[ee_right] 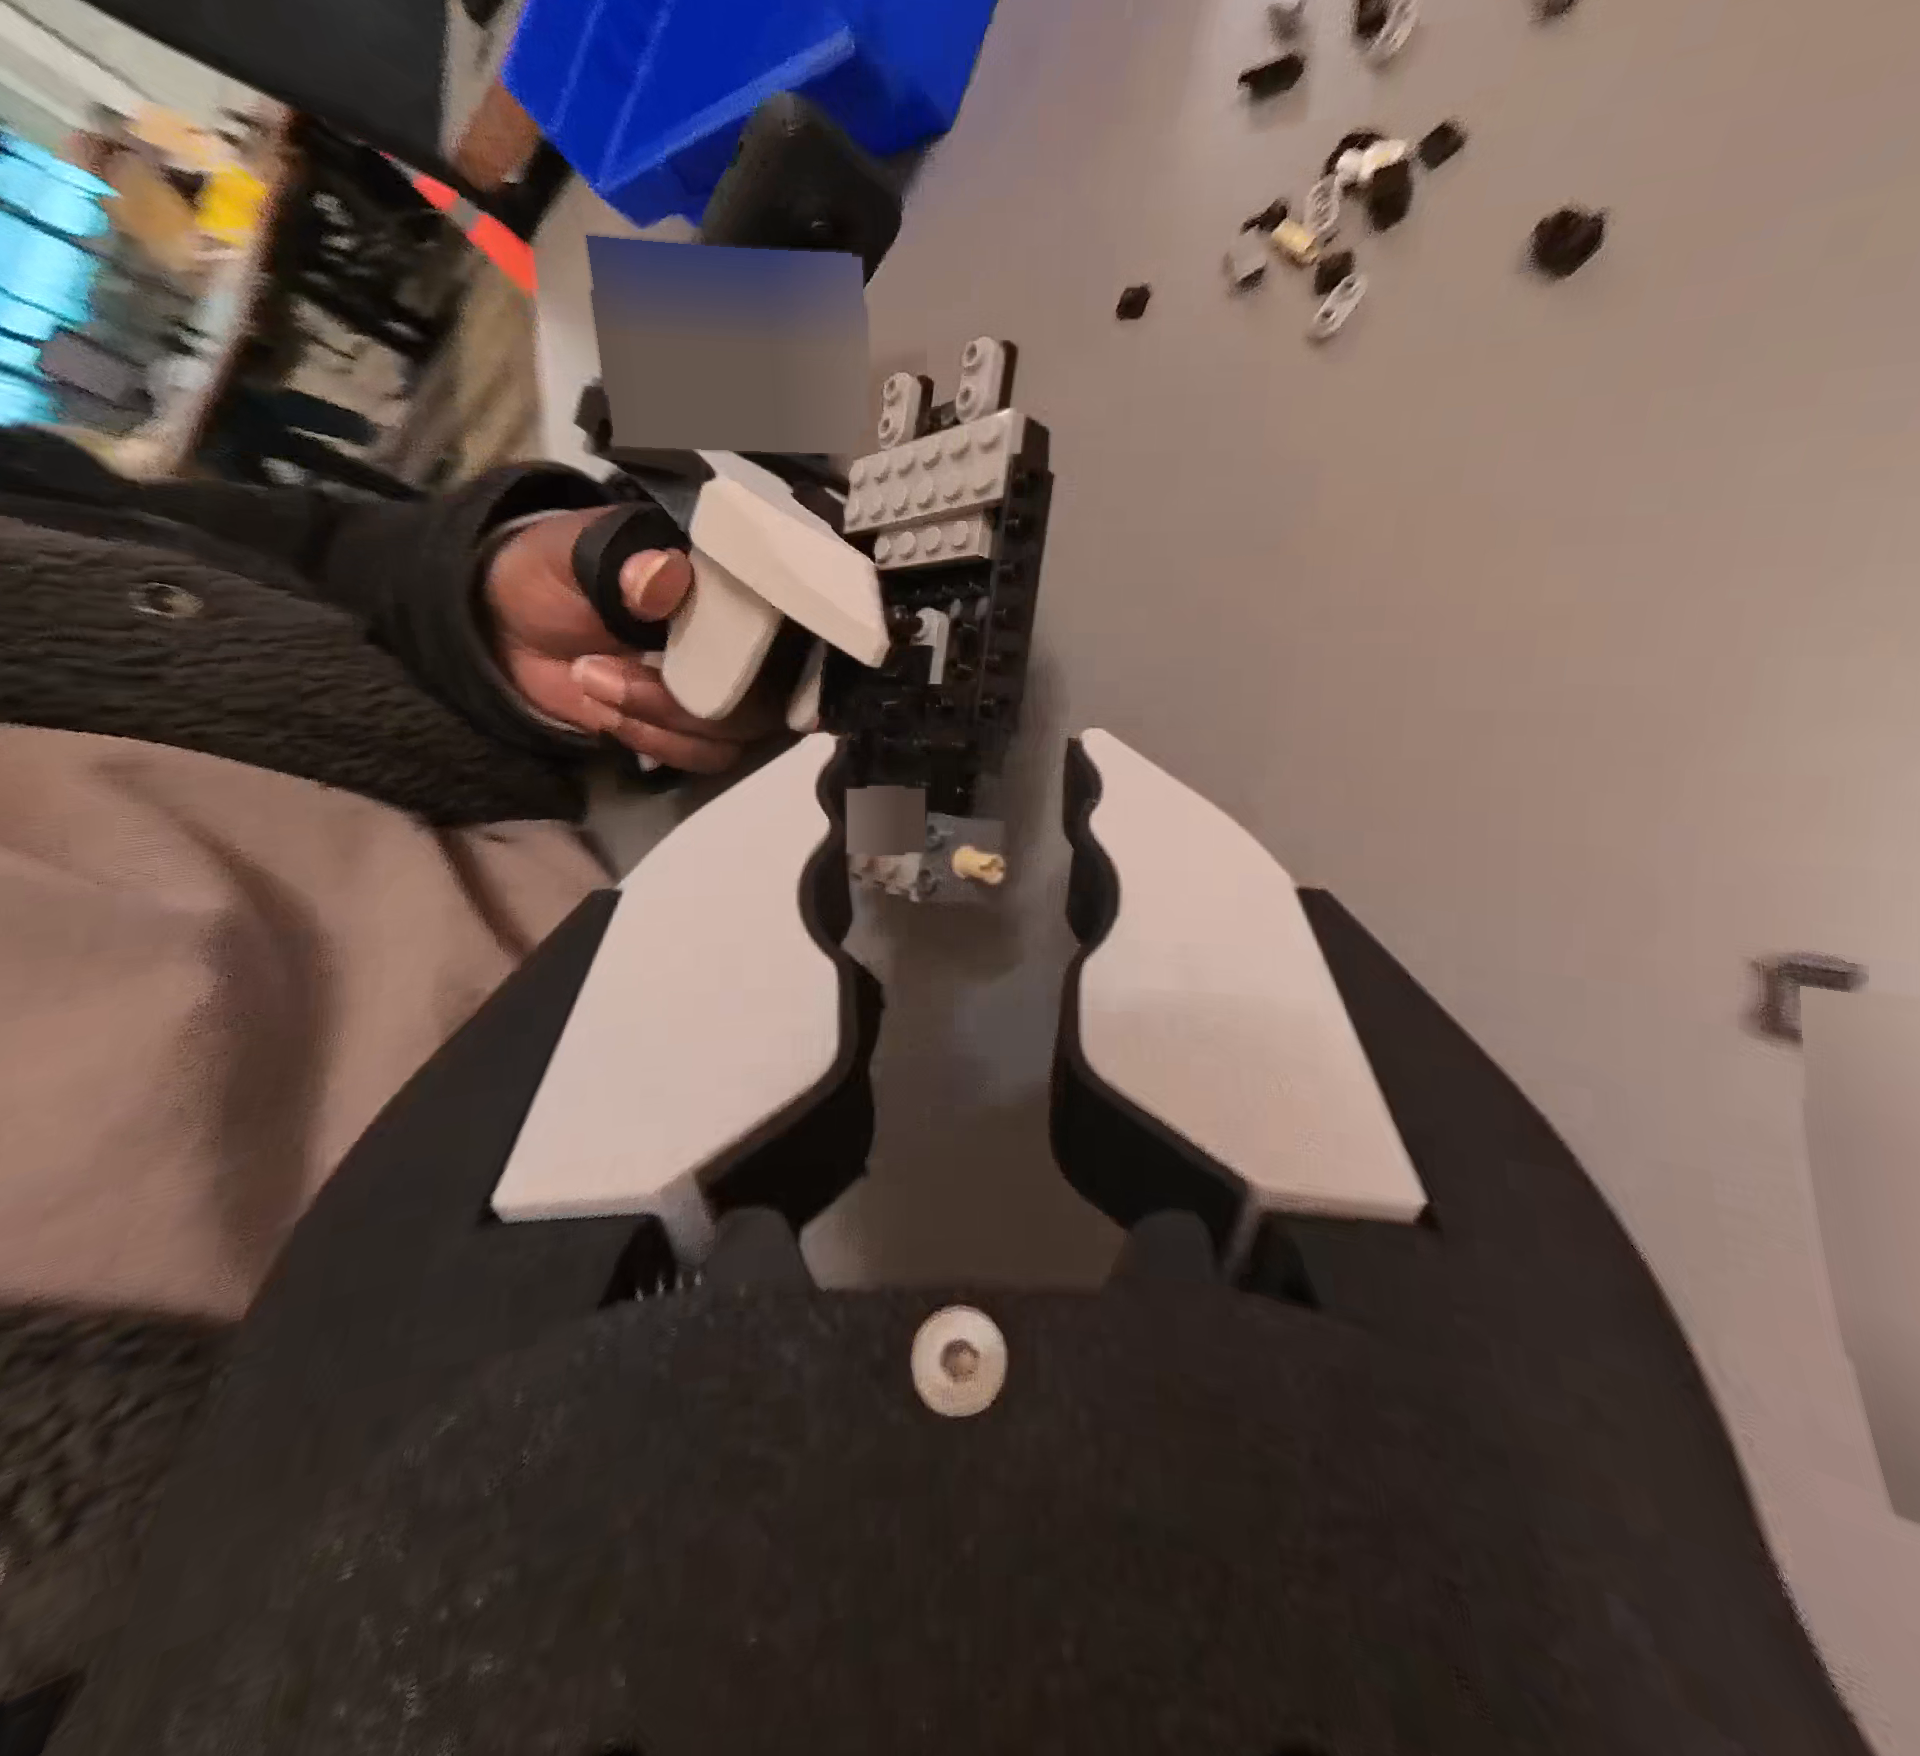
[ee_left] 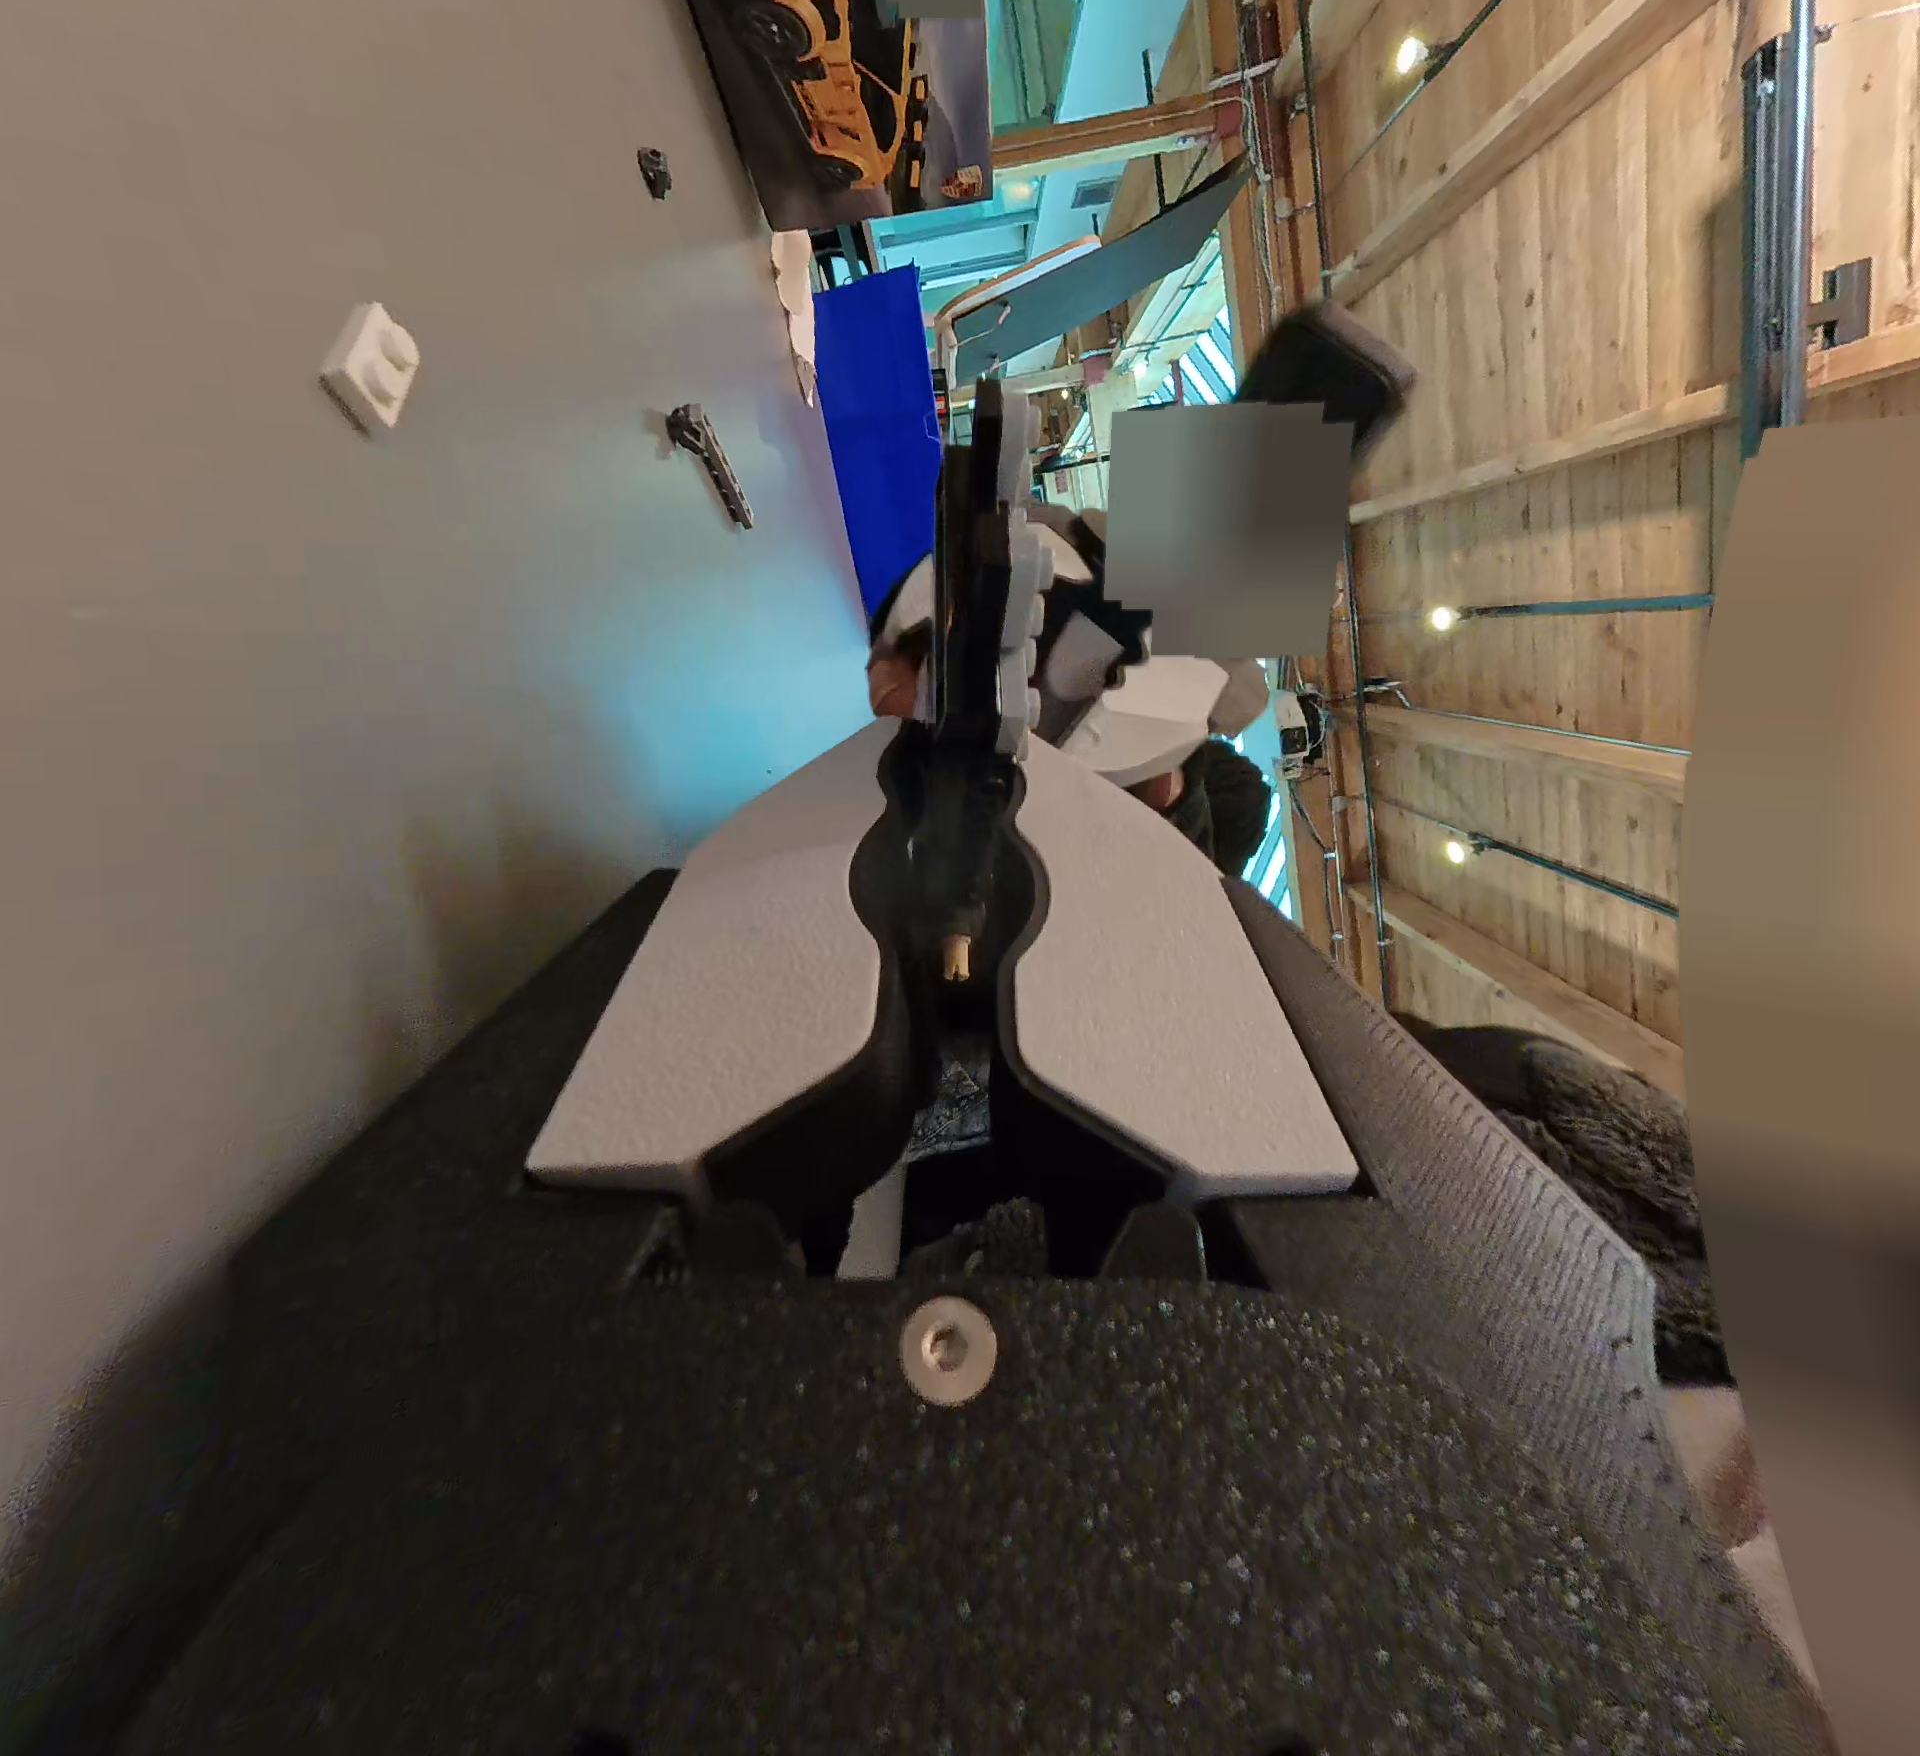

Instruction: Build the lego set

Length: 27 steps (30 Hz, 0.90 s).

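Closest to the lens in the left wrist view, the left gripper has its grey fingers pinched tight on the black-and-grey lego build, which pokes straight up the middle of the frame, seen edge-on. A small tan pin sits low between the fingers. Further out, on the grey table filling the left side, there's a white brick and a thin dark piece. Past those, a blue bin at upper centre and the lego box with a yellow car picture at the top.

In the right wrist view, the right gripper is spread wide with nothing in it, tips just short of the build's lower end. The build sits mid-frame, grey studded plates on top, clamped from the left by the other gripper. A hand holds that one. Loose small pieces are scattered upper right, a bit blurry.
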Tool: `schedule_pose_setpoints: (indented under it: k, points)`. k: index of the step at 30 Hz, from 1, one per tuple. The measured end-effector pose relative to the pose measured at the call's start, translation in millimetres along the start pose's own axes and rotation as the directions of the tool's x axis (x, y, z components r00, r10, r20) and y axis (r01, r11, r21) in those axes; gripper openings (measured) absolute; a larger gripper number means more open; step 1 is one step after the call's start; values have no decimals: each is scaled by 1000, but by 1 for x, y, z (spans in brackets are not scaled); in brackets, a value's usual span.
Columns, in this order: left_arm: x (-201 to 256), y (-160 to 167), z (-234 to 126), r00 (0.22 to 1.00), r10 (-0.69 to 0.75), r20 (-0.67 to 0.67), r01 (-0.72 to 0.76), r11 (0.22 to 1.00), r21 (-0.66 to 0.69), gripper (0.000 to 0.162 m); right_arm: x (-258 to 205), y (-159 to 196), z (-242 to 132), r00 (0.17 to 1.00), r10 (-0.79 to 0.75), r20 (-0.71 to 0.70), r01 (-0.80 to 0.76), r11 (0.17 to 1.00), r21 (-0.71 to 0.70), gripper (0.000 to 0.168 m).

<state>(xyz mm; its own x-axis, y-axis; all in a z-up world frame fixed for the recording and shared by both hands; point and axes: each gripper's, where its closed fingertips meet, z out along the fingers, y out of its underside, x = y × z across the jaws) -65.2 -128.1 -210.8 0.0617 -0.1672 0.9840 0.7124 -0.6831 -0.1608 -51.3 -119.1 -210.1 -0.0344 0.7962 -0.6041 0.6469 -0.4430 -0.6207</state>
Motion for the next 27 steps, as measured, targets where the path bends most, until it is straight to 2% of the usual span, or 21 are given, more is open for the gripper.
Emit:
schedule_pose_setpoints:
  k: [2,6,16,22,27]
  points:
    - [1,2,1,1000,4,-2,-4,1000,-12,12,0,4,5,994,79,72,-75,996,-47,38]
    - [-1,3,1,1000,7,4,-7,1000,-22,11,-5,11,17,986,102,133,-89,991,-103,38]
    - [2,5,2,999,39,4,-39,999,-37,11,-9,8,21,973,130,192,-116,990,-80,26]
    - [11,7,1,988,152,-12,-153,987,-56,11,-19,4,19,955,161,251,-155,987,-44,18]
    - [18,10,1,972,235,-32,-236,968,-80,12,-25,4,16,962,107,250,-110,994,-5,15]
